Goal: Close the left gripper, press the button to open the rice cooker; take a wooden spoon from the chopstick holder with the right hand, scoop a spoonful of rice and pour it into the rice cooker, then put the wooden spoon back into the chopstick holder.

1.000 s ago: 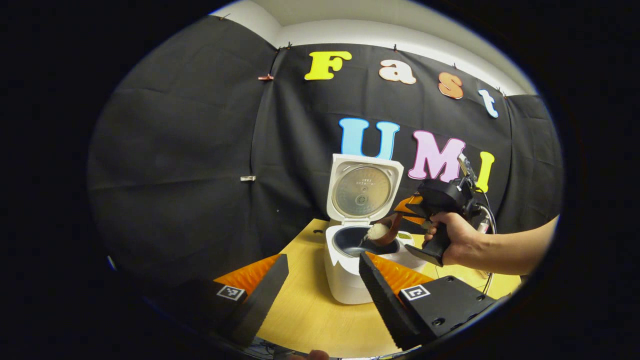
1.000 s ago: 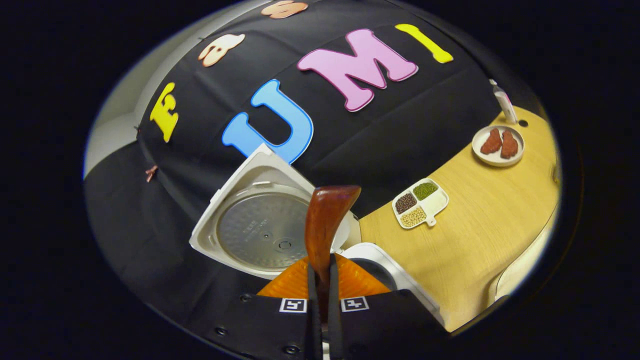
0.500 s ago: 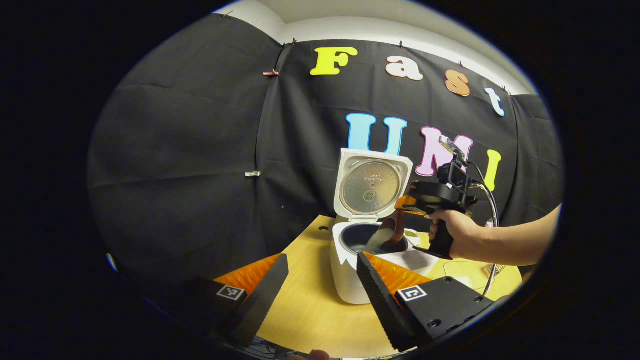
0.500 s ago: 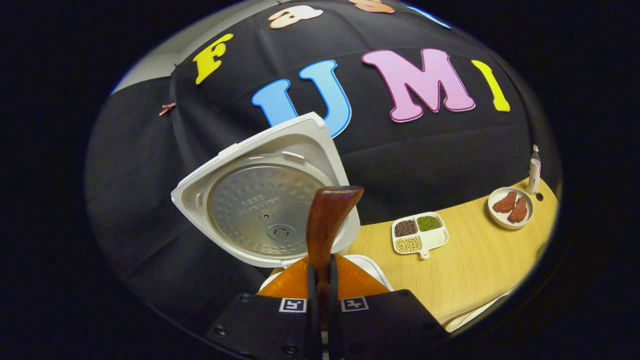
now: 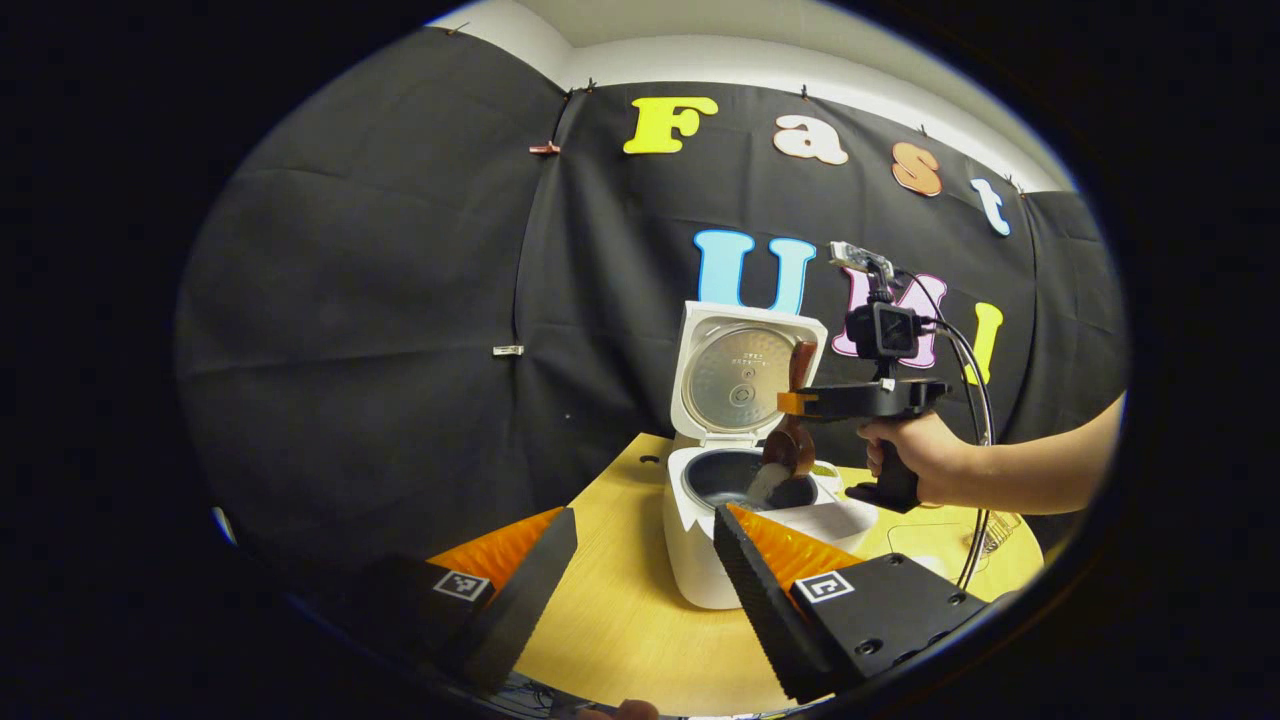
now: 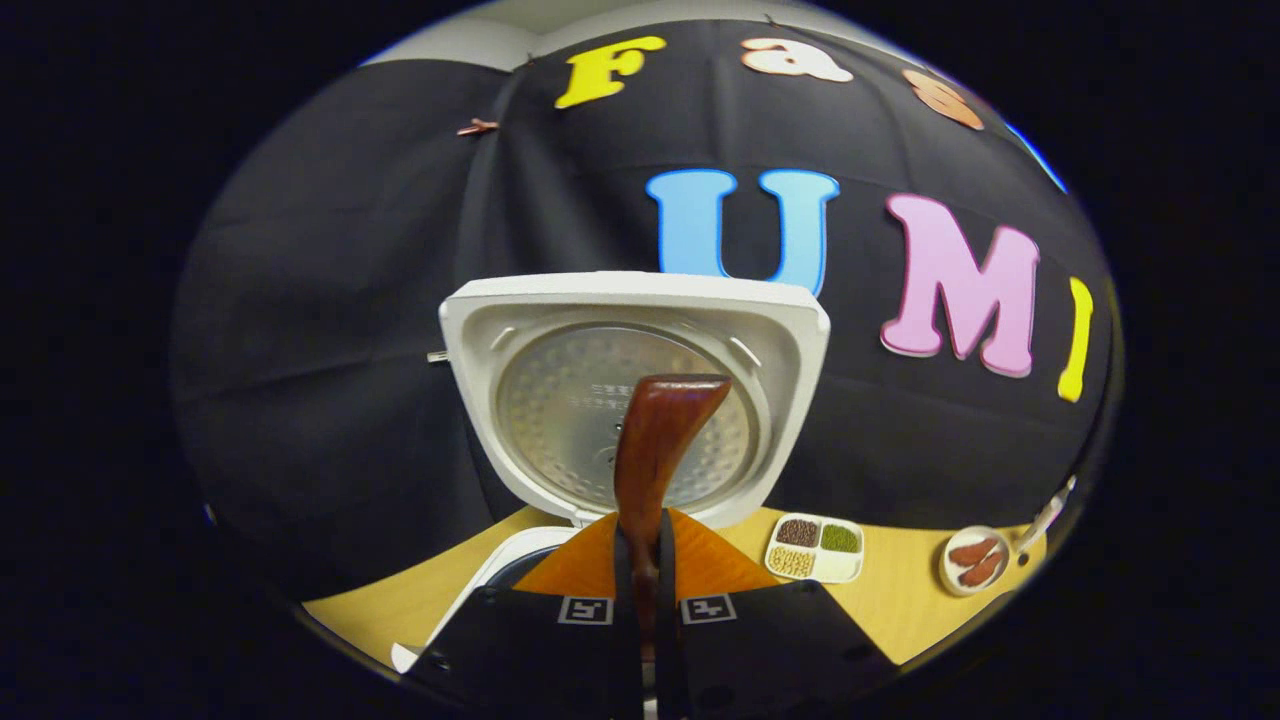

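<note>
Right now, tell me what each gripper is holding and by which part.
The right gripper is shut on the wooden spoon, gripping its handle, bowl down over the rice cooker. The left gripper is open, holding nothing.

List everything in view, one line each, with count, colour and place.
Rice cooker: one, white, on the table, lid open and upright.
Wooden spoon: one, reddish brown, clamped in the right gripper, bowl tipped over the pot.
Rice: white, spilling from the spoon.
Table: one, light wood.
Divided dish: one, white, holding dark, green and pale beans.
Plate: one, white, two reddish pieces on it.
Left gripper: one, jaws apart, near the cooker.
Right gripper: one.
Hand: one, holding the right gripper.
</note>
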A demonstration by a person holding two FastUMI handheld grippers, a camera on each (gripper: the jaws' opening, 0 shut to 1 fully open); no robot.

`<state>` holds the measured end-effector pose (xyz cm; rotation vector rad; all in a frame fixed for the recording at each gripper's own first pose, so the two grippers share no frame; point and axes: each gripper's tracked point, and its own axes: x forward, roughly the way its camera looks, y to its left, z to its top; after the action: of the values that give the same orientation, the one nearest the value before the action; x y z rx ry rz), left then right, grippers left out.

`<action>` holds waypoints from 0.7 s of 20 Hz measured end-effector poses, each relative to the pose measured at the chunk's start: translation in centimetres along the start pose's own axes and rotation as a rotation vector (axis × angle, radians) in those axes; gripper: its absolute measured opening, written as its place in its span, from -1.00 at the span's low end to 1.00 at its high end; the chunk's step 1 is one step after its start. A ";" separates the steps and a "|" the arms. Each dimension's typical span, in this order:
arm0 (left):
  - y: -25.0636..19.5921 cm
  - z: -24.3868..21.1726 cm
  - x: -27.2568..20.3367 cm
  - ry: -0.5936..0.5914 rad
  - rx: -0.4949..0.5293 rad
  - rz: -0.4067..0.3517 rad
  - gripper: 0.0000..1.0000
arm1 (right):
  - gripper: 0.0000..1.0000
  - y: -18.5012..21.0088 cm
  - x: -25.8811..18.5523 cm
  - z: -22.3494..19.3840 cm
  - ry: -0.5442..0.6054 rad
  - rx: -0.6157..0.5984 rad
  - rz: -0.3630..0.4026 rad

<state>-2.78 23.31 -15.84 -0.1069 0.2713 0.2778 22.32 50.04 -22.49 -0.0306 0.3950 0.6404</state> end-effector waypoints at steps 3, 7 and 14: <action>0.1 0.4 -0.4 -0.009 0.003 0.001 0.90 | -0.80 1.8 -0.3 0.9 -0.023 -0.202 0.057; 0.3 0.1 -1.0 -0.009 -0.004 0.006 0.90 | -0.80 4.4 -0.8 0.9 -0.045 -0.458 0.122; -0.2 0.3 -2.1 -0.021 0.005 0.010 0.90 | -0.80 8.1 -3.1 0.5 -0.121 -0.798 0.192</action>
<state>-4.62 22.66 -14.91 -0.0979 0.2517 0.2878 15.46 54.85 -20.13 -0.7175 0.0040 0.9529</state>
